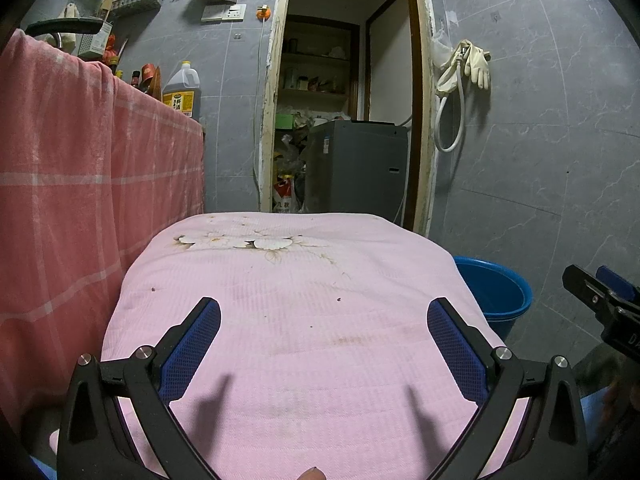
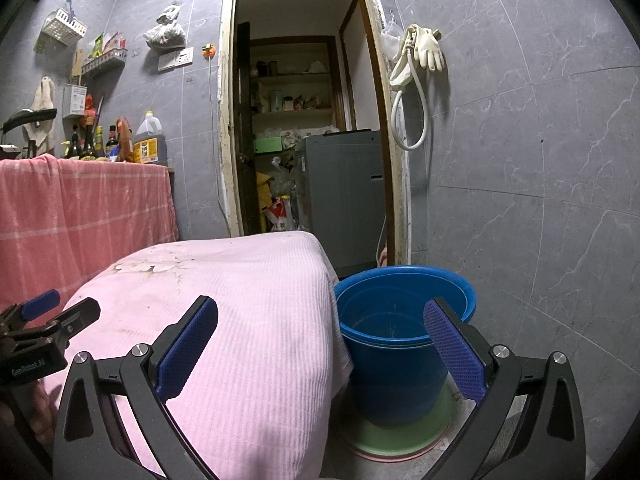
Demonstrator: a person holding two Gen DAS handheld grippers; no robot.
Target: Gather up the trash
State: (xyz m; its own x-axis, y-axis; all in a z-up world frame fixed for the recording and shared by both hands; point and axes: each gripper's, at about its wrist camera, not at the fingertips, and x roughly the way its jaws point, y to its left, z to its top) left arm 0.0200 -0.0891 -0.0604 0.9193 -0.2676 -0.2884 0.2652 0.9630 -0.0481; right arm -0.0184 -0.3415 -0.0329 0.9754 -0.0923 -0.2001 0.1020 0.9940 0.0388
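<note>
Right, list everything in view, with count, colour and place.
Pink floral cloth-covered surface: one, centre, bare but for small dark specks.
Blue plastic bucket: one, floor right of it, on a green basin.
Salmon checked cloth: one, left.
Amber oil jug: one, counter behind, among bottles.
Cream rubber gloves: one pair, hanging on the wall.
Grey appliance: one, through the doorway.
Left gripper, right gripper: jaws open, empty.

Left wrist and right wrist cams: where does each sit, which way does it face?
Left wrist: on the open left tool, facing the pink-covered table and doorway; the right tool shows at its right edge.
Right wrist: on the open right tool, over the table edge and blue bucket; the left tool shows at its left.
Shared: table, bucket, doorway, hanging gloves.
</note>
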